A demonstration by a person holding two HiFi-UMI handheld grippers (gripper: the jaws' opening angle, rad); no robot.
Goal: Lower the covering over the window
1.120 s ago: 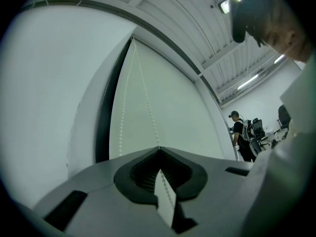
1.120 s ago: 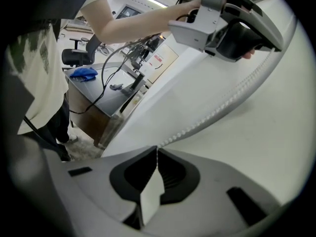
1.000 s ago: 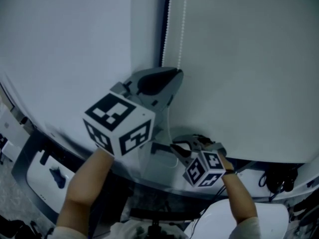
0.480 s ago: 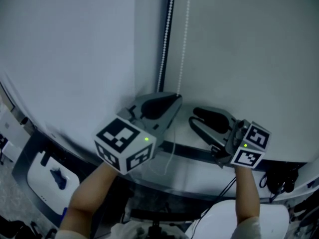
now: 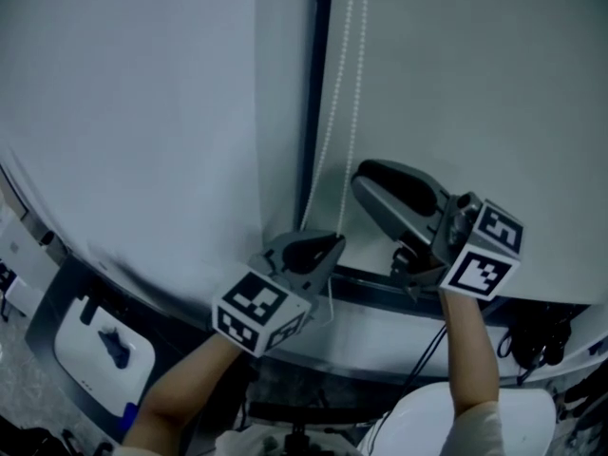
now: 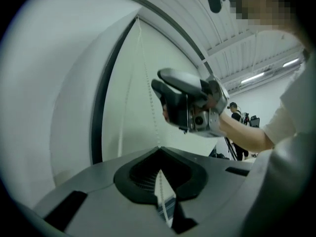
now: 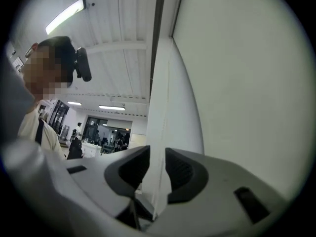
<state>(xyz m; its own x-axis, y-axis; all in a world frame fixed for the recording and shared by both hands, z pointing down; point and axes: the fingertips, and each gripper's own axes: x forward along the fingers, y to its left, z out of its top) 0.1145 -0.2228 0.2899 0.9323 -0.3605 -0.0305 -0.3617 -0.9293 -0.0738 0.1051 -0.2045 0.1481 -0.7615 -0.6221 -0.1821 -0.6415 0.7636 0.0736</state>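
A: Where is free room nr the window?

B: In front of the covering, right side, wide open. Also the pale surface at left.

A: And in the middle?

B: The dark frame strip, w/ two strands of bead chain hanging just beside it. They cross the way.

A: Lower down?

B: Tight. The left gripper sits low, fingers shut on the chain, just above the ledge. The right gripper is higher, just right of the strands, fingers closing. I cannot tell if the chain is inside the gap. Above both, the chain hangs free. Cables at btm right.
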